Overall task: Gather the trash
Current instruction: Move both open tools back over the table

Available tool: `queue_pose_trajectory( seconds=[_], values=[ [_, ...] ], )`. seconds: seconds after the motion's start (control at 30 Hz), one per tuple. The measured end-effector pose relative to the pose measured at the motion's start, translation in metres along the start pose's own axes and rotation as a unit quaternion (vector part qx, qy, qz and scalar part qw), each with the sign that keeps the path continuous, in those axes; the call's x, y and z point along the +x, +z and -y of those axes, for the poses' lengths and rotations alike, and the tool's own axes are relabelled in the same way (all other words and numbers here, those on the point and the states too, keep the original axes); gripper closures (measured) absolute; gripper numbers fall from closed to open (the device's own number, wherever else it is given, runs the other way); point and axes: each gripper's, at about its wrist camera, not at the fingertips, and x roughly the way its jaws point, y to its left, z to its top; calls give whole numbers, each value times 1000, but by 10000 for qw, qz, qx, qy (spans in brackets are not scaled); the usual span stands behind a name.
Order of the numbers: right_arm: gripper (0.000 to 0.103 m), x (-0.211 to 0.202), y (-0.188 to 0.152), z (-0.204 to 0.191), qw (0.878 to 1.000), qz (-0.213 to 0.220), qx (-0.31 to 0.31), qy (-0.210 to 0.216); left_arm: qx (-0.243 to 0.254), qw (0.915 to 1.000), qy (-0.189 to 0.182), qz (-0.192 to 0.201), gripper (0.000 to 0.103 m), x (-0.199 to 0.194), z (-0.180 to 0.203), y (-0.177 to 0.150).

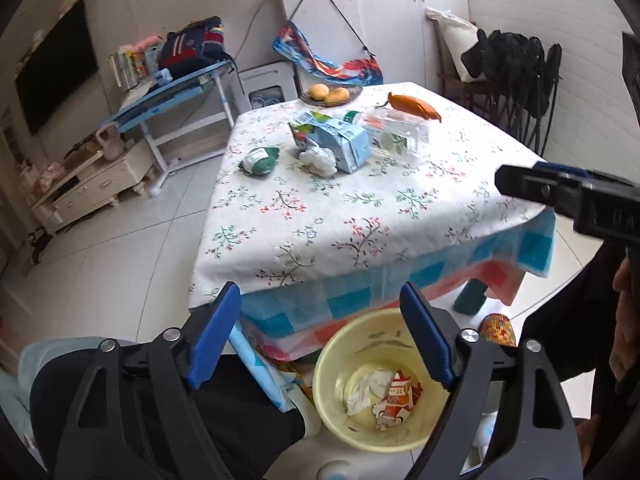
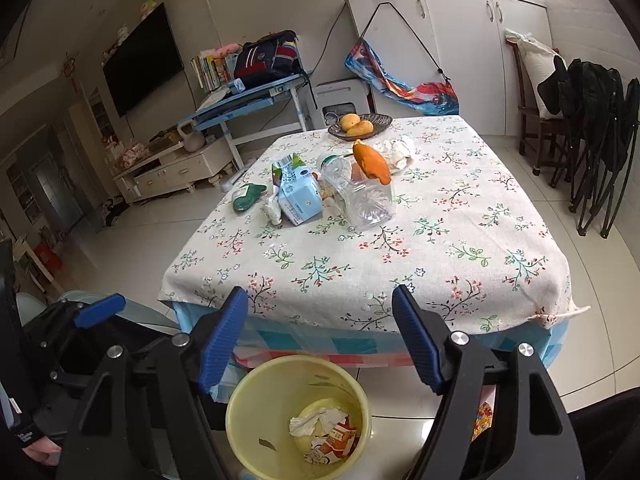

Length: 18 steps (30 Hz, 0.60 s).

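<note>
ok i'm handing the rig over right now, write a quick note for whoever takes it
Left gripper: open, empty, over the yellow bin.
Right gripper: open, empty, also above the bin, facing the table.
Done: a crumpled tissue and an orange-and-white wrapper lie in the bin.
Left on the table: blue milk carton, clear plastic bottle, orange peel, green-and-white wrapper, white tissue wad by the carton, and more crumpled white paper behind the peel.
The fruit bowl at the far edge does not look like trash.
</note>
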Motion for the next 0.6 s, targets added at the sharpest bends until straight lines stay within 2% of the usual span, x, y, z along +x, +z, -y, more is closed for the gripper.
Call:
queue_pose_trajectory(
  seconds=[0.23, 0.47, 0.6],
  values=[
    [30, 1, 0, -3, 10000, 5, -69, -20, -90, 9999, 56, 40, 19, -1, -2, -1],
    [19, -2, 0, -6, 9999, 103, -122, -52, -213, 9997, 78, 106, 14, -3, -6, -1],
    [17, -2, 1, -12, 9996, 118, -249, -82, -264, 9995, 56, 170, 13, -3, -9, 5]
  ],
)
